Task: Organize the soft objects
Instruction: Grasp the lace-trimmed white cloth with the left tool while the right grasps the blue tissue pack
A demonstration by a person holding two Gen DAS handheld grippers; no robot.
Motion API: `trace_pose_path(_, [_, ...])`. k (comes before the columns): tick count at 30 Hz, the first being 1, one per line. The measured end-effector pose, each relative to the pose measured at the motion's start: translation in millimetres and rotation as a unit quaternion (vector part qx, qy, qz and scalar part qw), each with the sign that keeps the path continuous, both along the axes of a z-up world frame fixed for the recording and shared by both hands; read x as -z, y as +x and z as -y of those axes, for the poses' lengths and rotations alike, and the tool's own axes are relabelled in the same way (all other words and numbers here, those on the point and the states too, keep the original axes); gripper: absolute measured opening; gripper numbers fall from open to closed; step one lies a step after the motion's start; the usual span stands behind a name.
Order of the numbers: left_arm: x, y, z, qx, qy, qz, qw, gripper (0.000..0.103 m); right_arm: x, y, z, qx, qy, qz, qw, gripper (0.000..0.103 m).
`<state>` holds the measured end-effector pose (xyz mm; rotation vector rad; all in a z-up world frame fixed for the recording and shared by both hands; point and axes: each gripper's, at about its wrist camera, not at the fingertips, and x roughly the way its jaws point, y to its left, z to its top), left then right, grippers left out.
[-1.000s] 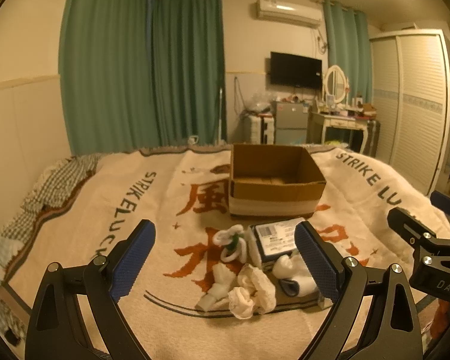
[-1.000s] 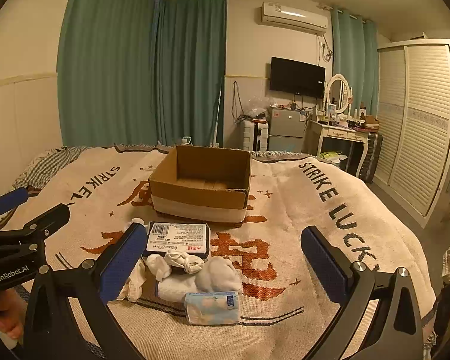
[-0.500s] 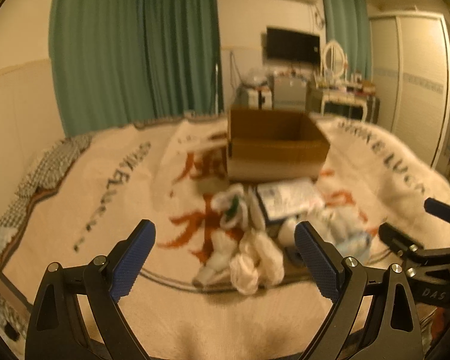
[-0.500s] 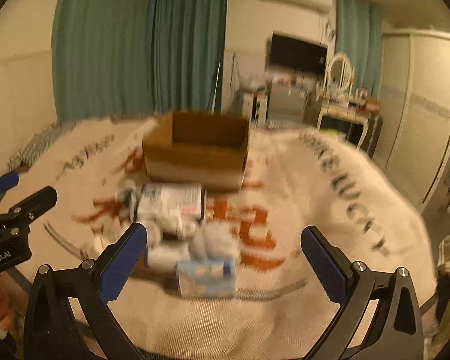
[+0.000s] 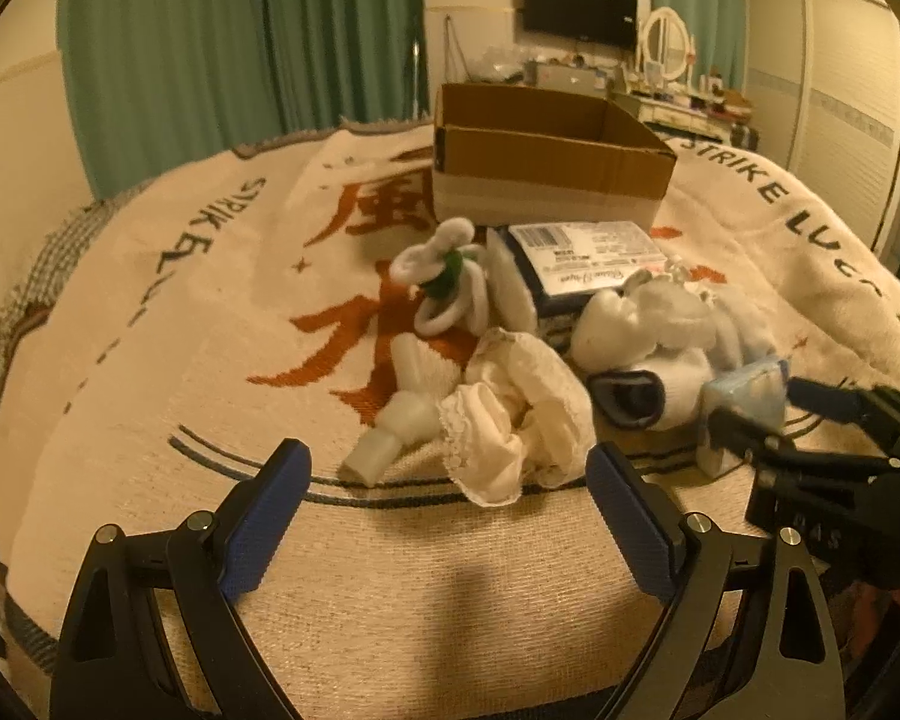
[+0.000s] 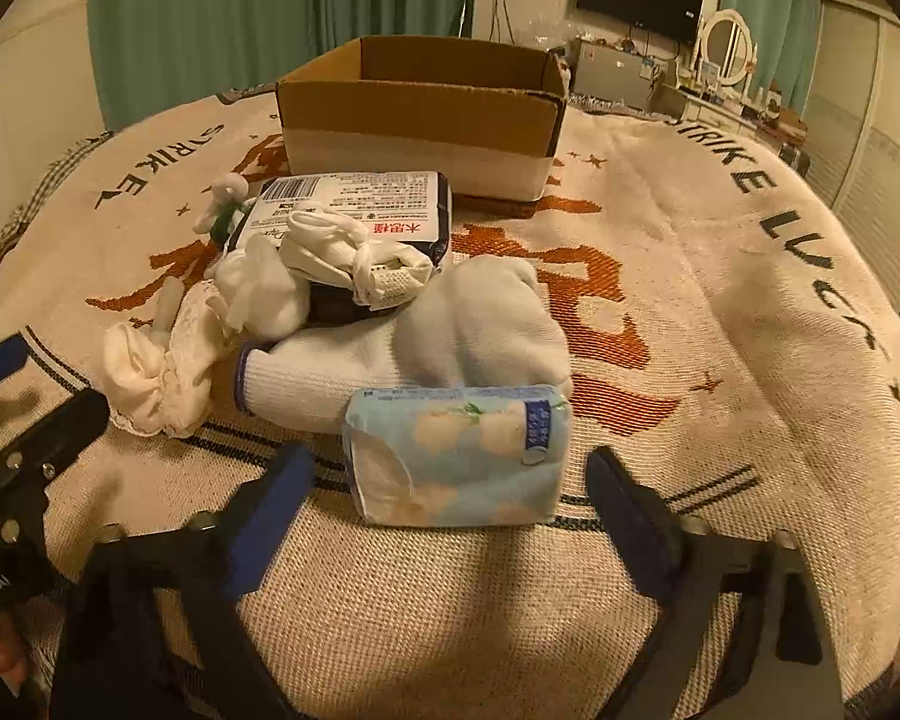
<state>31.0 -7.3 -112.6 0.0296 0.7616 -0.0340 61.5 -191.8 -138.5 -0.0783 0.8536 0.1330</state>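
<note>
Now, notes on the approach:
Change: both wrist views sit much closer and lower to the pile than a second ago; the blur of the half-second frame has cleared.
Right gripper point(image 6: 450, 516): jaws spread wide, nothing held, tips on either side of the blue tissue pack point(image 6: 459, 459), which lies on the blanket point(image 6: 720, 276) at the near edge of the pile. Contact with the pack cannot be told.
Left gripper point(image 5: 447, 516): jaws likewise wide apart and empty, just short of the lace-trimmed cloth point(image 5: 510, 426).
Pile: white sock with dark cuff point(image 6: 324, 384) just behind the pack; knotted white cloth point(image 6: 348, 258) resting on a labelled dark package point(image 6: 354, 213); white-and-green looped item point(image 5: 447, 282) to the left.
Cardboard box point(image 6: 420, 114): open, well behind the pile, looks empty from here.
Meaning: nothing sorted yet. Judged stage is the first pick, right side likely closing on the pack, left on the cloth.
Risk: soft pack may squash or slide on the weave.
</note>
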Motion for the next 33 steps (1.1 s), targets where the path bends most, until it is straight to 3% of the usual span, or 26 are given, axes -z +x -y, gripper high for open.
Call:
trace_pose_path(1, [-0.2, 1.0, 0.8, 0.004, -0.004, -0.001, 1.0000, 0.093, -0.9, 0.1, 0.1, 0.002, 0.003, -0.002, 1.000, 0.067])
trace_pose_path(4, [0.3, 4.9, 8.9, 0.020, -0.010, -0.005, 0.9997, 0.092, -9.7, 0.7, 8.3, 0.000, 0.033, -0.002, 0.999, 0.064])
trace_pose_path(6, [3.7, 11.1, 15.0, 0.029, -0.009, -0.010, 0.9995, 0.087, -20.4, -0.4, 13.6, -0.001, 0.040, 0.015, 0.999, 0.051])
trace_pose_path(7, [6.4, 15.5, 18.8, 0.031, -0.005, -0.014, 0.9994, 0.087, -23.7, 0.1, 13.4, 0.000, 0.035, 0.021, 0.999, 0.038])
trace_pose_path(8, [10.0, 20.1, 21.3, 0.032, -0.001, -0.018, 0.9993, 0.087, -27.0, 0.8, 14.7, 0.000, 0.030, 0.029, 0.999, 0.037])
trace_pose_path(9, [14.2, 25.6, 23.3, 0.031, 0.005, -0.023, 0.9993, 0.086, -28.3, 2.0, 15.3, -0.001, 0.031, 0.031, 0.999, 0.037])
trace_pose_path(11, [20.4, 34.1, 24.2, 0.028, 0.009, -0.034, 0.9990, 0.073, -26.6, 5.0, 15.9, -0.006, 0.036, 0.027, 0.999, 0.037])
trace_pose_path(18, [27.4, 35.4, 21.1, 0.032, 0.003, -0.047, 0.9984, 0.045, -17.8, 5.7, 20.3, -0.022, 0.045, 0.012, 0.999, 0.038])
trace_pose_path(19, [27.2, 34.5, 19.0, 0.033, 0.001, -0.046, 0.9984, 0.042, -17.3, 4.6, 20.1, -0.025, 0.046, 0.010, 0.999, 0.044])
trace_pose_path(22, [24.4, 28.1, 13.2, 0.034, -0.004, -0.043, 0.9985, 0.041, -13.9, 1.7, 15.8, -0.030, 0.040, 0.004, 0.999, 0.079])
trace_pose_path(23, [22.7, 25.5, 11.6, 0.035, -0.004, -0.039, 0.9986, 0.038, -11.8, 1.8, 12.3, -0.033, 0.032, 0.001, 0.999, 0.080])
trace_pose_path(29, [11.7, 12.2, 9.3, 0.046, -0.004, -0.022, 0.9987, 0.032, 4.8, 8.7, 4.1, -0.026, -0.005, -0.019, 0.999, 0.080])
trace_pose_path(31, [8.8, 9.1, 9.0, 0.053, -0.010, -0.021, 0.9983, 0.031, 8.9, 11.0, 9.0, -0.021, 0.009, -0.026, 0.999, 0.080])
trace_pose_path(33, [6.5, 6.3, 8.4, 0.059, -0.020, -0.021, 0.9978, 0.026, 9.7, 10.7, 15.1, -0.016, 0.029, -0.027, 0.999, 0.072])
